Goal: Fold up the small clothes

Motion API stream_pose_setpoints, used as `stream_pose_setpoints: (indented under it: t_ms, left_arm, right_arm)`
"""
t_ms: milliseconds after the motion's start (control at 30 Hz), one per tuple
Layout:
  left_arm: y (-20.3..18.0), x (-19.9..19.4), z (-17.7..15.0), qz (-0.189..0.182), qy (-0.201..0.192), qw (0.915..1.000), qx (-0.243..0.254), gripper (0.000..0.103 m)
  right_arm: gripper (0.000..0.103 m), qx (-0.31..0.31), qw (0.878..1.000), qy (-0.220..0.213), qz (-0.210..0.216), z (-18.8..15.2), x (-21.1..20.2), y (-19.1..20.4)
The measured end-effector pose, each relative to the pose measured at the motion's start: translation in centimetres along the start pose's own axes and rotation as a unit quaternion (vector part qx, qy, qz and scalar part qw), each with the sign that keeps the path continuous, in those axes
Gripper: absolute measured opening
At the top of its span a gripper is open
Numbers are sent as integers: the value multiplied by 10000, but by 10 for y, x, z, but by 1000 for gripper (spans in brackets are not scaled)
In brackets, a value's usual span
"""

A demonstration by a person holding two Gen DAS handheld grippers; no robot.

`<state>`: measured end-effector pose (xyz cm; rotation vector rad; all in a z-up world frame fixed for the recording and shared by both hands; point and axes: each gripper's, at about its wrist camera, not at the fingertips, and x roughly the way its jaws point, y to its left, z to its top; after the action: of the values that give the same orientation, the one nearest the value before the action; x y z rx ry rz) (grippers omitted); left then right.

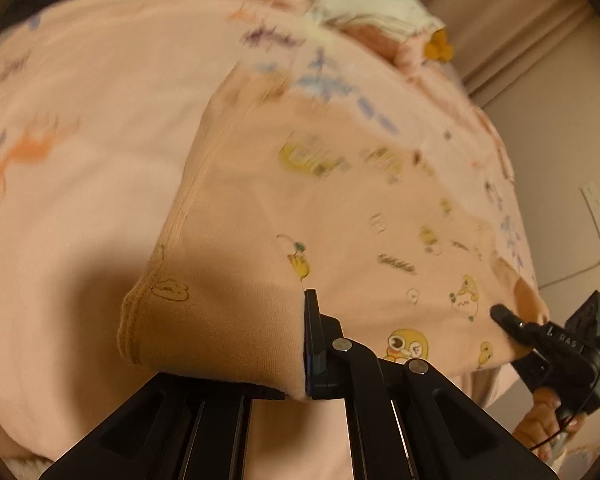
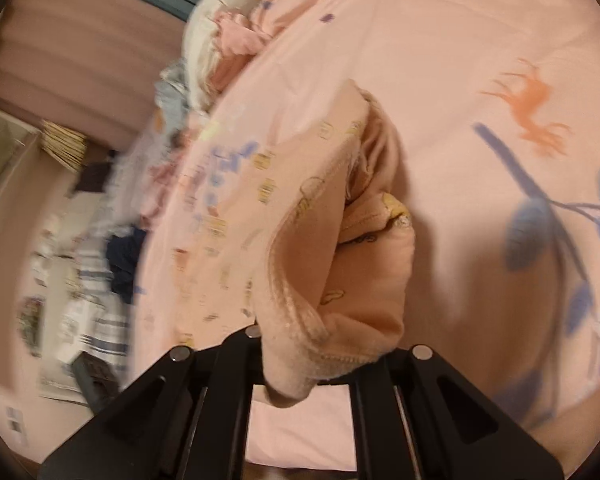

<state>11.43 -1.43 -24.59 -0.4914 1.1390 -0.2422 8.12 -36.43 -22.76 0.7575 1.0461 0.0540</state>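
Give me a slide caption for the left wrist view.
Left gripper and right gripper pinch a duck-print pink garment above the bedsheet.

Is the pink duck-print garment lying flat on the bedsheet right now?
No, the pink duck-print garment hangs lifted above the bedsheet, one edge clamped in the left gripper and casting a shadow below.

small garment (image 1: 340, 220) on the bedsheet (image 1: 100, 100), clothes pile (image 1: 364, 12) behind
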Motion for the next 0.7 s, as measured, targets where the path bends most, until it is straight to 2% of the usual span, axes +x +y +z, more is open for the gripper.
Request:
stream_pose_setpoints:
  t_ms: [100,167,233,300,367,400,533,700]
  left_arm:
    - [9,2,4,-178,68,9994,-275,3]
    - [11,-3,4,-188,84,9991,-363,3]
    - [6,-9,1,59,-9,10000,-75,3]
    - [2,-11,-5,305,-81,9994,157,3]
    - [2,-10,-9,476,-69,9987,169,3]
    - [2,-10,-10,542,-100,9983,168,3]
    - [-5,-8,-14,755,-167,9963,375,4]
    - [-8,-10,-20,897,-353,9939,540,8]
  right_arm:
    - [14,-97,9983,226,-521,-2,16,0]
    - [15,-174,9966,197,-777,-4,18,2]
    - [15,-358,9938,100,-1044,-6,13,7]
    - [18,-527,9872,15,-1504,-8,7,9]
    - [30,-592,9807,-11,-1861,-9,2,7]
    - [32,-543,9792,-21,-1954,-8,-1,3]
    - [33,-292,9810,-64,-1917,-10,-8,-13]
    - [36,-299,9811,-158,-1905,-14,-5,-12]
